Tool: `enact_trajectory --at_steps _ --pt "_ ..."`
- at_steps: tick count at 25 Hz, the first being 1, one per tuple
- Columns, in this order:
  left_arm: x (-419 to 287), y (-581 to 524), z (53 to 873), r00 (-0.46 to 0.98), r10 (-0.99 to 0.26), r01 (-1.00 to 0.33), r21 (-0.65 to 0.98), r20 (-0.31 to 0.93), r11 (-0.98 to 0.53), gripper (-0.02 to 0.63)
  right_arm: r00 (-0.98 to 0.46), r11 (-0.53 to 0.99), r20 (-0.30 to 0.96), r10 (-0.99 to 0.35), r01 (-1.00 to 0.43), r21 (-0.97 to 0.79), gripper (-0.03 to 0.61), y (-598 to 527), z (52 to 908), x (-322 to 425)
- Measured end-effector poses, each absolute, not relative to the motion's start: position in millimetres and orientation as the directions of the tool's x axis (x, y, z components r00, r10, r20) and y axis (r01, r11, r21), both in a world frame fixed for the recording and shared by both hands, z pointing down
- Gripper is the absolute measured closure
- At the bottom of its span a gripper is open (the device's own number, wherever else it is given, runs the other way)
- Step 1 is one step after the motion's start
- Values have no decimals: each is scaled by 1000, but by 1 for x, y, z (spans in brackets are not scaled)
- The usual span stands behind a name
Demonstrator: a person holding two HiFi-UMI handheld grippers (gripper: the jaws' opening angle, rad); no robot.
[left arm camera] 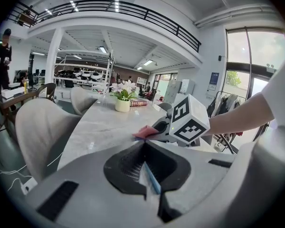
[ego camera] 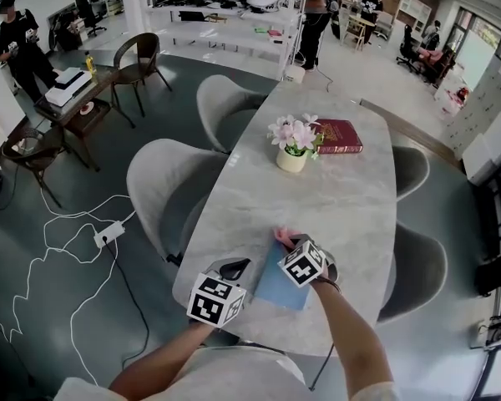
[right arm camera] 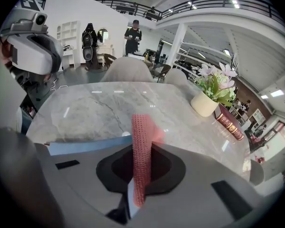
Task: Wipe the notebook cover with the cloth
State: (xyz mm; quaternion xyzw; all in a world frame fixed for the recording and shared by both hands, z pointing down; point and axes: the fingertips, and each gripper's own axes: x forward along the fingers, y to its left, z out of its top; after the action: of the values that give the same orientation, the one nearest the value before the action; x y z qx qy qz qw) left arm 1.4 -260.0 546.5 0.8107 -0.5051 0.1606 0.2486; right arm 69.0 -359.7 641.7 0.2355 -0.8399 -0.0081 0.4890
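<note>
Blue notebook lies flat at the near edge of the worktop. Left hand-held gripper pinches its near-left edge. Right hand-held gripper clamps the pink cloth. Judged: notebook thin, light, likely to slide on smooth stone, so pin it by the edge. Cloth soft, limp.

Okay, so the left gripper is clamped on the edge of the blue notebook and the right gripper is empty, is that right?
Not quite. The right gripper isn't empty: it is shut on a pink cloth, as the right gripper view shows. The rest stands: the left gripper is clamped on the edge of the blue notebook.
</note>
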Motion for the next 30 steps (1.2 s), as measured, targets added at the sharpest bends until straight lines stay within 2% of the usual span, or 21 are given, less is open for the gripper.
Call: enact_trajectory --at_steps 30 --pt "8 -201 548 533 -695 -846 285 483 -451 606 -406 876 821 -402 -433 214 563 -239 641 65"
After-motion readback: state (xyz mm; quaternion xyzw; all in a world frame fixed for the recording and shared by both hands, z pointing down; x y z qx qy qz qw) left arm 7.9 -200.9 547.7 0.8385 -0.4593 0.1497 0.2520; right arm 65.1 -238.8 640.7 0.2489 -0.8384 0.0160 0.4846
